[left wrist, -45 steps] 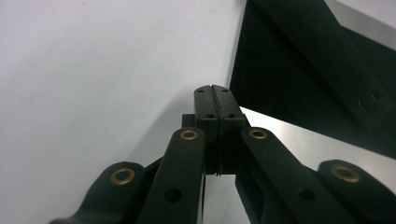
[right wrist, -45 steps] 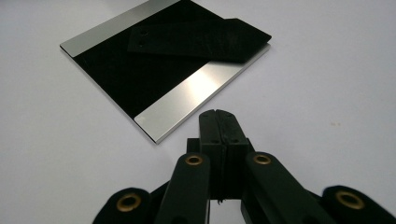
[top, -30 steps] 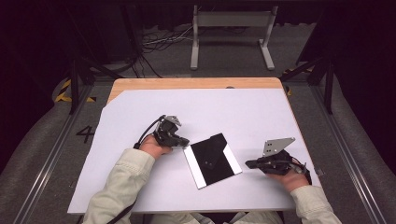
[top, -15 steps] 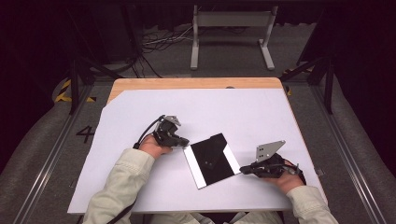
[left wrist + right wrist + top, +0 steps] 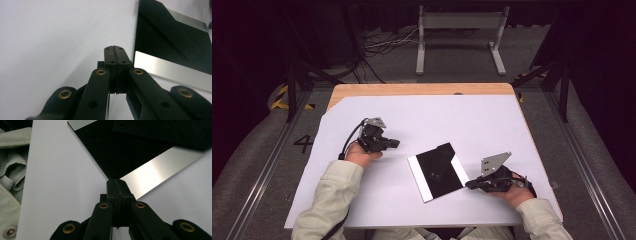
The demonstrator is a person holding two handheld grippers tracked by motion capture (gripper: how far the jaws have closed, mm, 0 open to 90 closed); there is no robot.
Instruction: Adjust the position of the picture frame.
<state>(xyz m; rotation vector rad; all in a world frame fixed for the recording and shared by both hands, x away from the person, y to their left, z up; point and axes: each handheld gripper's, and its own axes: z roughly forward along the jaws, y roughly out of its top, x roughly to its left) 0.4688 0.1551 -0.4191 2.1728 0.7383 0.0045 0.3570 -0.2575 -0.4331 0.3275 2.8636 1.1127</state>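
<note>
White tabletop [image 5: 422,120], dark floor around it. Left tool [image 5: 393,143] closed, empty, just left of the black plate with silver edges [image 5: 439,172] lying flat mid-table. Right tool [image 5: 470,184] closed, tip at the plate's near corner. Handling seems barely begun; plate not lifted.

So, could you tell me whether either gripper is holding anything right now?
No. Both the left gripper and the right gripper are shut with nothing between the jaws; the black plate lies flat on the table.
</note>
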